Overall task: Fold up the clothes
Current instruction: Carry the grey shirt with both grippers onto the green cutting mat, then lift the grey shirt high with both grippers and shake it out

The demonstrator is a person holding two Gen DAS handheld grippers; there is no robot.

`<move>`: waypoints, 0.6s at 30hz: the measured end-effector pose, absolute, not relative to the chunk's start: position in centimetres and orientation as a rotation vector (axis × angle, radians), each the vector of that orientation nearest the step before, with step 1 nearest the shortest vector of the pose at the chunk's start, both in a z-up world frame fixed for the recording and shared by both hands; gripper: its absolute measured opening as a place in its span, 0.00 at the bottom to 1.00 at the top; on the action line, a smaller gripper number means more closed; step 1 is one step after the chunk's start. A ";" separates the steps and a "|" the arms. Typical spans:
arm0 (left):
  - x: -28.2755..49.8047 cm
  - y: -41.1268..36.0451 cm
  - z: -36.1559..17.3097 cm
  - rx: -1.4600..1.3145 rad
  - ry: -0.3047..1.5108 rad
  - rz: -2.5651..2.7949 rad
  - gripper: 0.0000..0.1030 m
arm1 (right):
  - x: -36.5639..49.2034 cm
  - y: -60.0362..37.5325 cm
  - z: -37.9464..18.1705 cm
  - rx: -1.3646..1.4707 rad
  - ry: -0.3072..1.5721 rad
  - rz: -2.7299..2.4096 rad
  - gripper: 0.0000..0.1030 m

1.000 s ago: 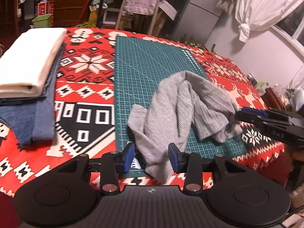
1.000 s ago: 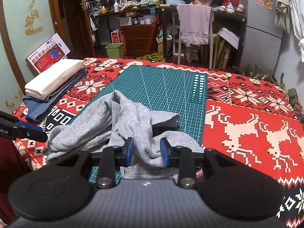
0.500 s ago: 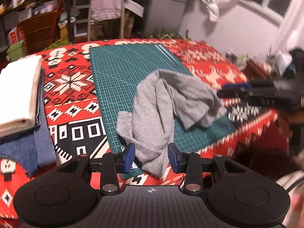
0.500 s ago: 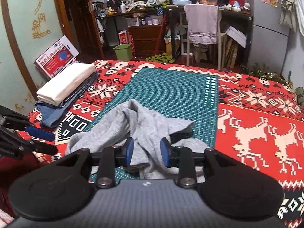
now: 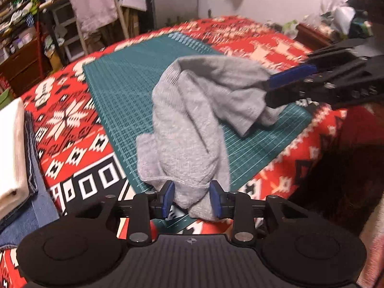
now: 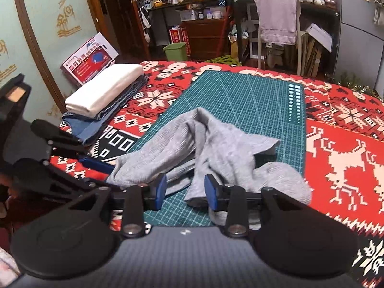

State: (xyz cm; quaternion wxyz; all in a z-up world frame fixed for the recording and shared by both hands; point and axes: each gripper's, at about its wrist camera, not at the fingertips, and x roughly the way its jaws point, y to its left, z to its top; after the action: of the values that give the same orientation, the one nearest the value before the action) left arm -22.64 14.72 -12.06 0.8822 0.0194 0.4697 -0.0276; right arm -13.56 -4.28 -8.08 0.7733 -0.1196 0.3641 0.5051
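Left wrist view shows the left gripper with its blue pads spread wide, a hanging fold of the grey garment between them, brushing the right pad but unclamped. The garment lies crumpled on the green mat, near its front edge, over the red blanket. Right wrist view shows the right gripper equally open, the cloth's near edge between its pads. Half a second ago both grippers were further back; each has since closed in on the garment. Motion blur smears the left view, so from there the right gripper's tip seems to touch the cloth, perhaps only overlapping it.
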 end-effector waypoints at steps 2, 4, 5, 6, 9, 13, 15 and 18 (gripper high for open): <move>-22.7 15.1 -12.0 0.012 0.971 -0.059 0.21 | -13.9 -4.1 -8.3 -0.263 0.795 1.110 0.37; -22.9 15.6 -11.5 -0.030 0.949 -0.051 0.16 | -14.1 -3.8 -8.5 -0.272 0.802 1.121 0.37; -23.0 15.9 -11.2 -0.059 0.935 -0.044 0.15 | -14.1 -3.6 -8.6 -0.271 0.807 1.127 0.37; -23.1 16.4 -10.8 -0.107 0.916 -0.034 0.14 | -14.2 -3.5 -8.7 -0.266 0.813 1.134 0.37; -23.4 18.5 -9.8 -0.281 0.866 -0.010 0.13 | -14.3 -3.0 -9.1 -0.248 0.837 1.159 0.37; -23.9 21.5 -9.3 -0.531 0.804 0.014 0.12 | -14.9 -1.7 -9.8 -0.253 0.851 1.195 0.37; -24.2 22.5 -9.3 -0.610 0.778 0.047 0.12 | -15.1 -0.9 -10.0 -0.254 0.861 1.210 0.37; -24.6 23.8 -9.4 -0.719 0.735 0.089 0.11 | -15.3 0.3 -10.4 -0.253 0.883 1.216 0.37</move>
State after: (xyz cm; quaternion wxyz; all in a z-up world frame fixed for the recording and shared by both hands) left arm -24.61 23.83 -9.44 0.8698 -0.3437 0.3516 0.0426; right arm -15.33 0.30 -10.44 0.7235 -0.1144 0.4001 0.5508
